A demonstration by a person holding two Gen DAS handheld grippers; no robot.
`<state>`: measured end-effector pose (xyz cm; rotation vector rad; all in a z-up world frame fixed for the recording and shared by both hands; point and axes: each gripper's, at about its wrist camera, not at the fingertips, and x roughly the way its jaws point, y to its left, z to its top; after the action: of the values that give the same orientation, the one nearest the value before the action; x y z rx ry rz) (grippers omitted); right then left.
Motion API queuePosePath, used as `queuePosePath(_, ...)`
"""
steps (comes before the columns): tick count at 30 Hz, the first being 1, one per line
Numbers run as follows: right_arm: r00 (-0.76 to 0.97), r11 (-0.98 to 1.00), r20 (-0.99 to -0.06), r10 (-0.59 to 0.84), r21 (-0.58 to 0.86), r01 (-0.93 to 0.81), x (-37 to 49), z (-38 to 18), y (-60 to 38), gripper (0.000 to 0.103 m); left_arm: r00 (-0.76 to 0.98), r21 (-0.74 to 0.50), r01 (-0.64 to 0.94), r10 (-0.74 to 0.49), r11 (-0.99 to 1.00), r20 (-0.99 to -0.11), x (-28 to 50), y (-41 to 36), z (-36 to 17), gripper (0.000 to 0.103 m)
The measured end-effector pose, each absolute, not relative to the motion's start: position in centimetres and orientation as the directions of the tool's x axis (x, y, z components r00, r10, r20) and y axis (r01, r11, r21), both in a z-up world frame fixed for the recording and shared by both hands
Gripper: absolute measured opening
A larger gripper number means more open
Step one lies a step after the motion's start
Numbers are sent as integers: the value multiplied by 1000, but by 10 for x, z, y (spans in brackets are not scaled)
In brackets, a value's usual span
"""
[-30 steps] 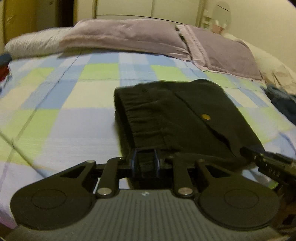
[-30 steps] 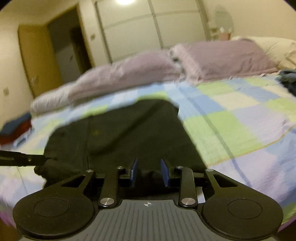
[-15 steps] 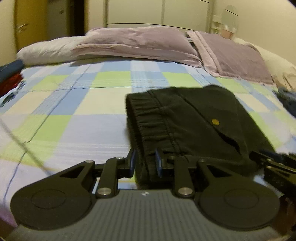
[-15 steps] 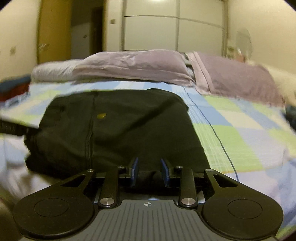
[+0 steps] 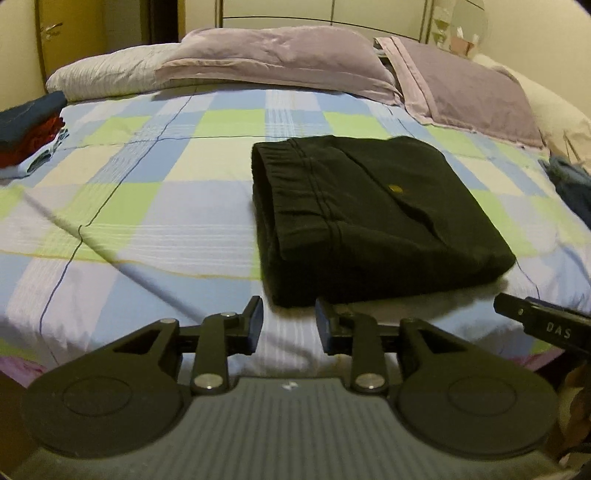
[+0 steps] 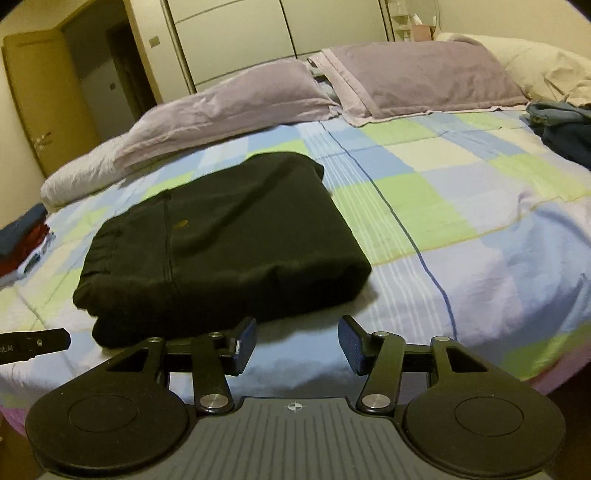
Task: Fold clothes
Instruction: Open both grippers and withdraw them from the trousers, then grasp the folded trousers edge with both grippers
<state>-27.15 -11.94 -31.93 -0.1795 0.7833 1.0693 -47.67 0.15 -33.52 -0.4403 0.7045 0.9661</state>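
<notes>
Black trousers (image 5: 369,210) folded into a thick rectangle, lying flat on the bed (image 5: 159,206) amid the checked blue, green and white cover. Elastic waistband toward the left side in the left wrist view, small yellow button (image 5: 396,189) on top.

Left tongs (image 5: 289,325) released, jaws apart, nothing between them, just short of the trousers' near edge, not touching. Right tongs (image 6: 295,343) likewise released and empty, jaws wide, just before the near fold of the trousers (image 6: 221,240).

Two lilac pillows (image 5: 280,55) across the head of the bed. Stack of folded clothes (image 5: 27,129) at the far left edge, blue on top, red beneath. Heap of dark blue clothes (image 6: 565,129) at the right edge. Door (image 6: 40,110) and wardrobe (image 6: 277,33) behind.
</notes>
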Motion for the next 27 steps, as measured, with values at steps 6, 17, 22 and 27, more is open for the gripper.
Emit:
queuePosePath(6,235,489,-665,709,223,-843,-280,-316,-130,53,367,-8,-859,607,511,-705,-478,-16,-331,32)
queuePosePath(17,273,504,-643,716,205,-839,-288,-305,-147,53,447,-58,-835,613,547,-651,-486,-28,-318,31)
queuePosePath(22,315,539,-607,730,227,-811,-279,-306,-154,53,537,-151,-813,624,562,-568,-502,-10,-313,18)
queuePosePath(27,337,539,-525,781,296,-788,-266,-305,-148,52,611,-199,-767,599,610,-518,-499,32,-316,9)
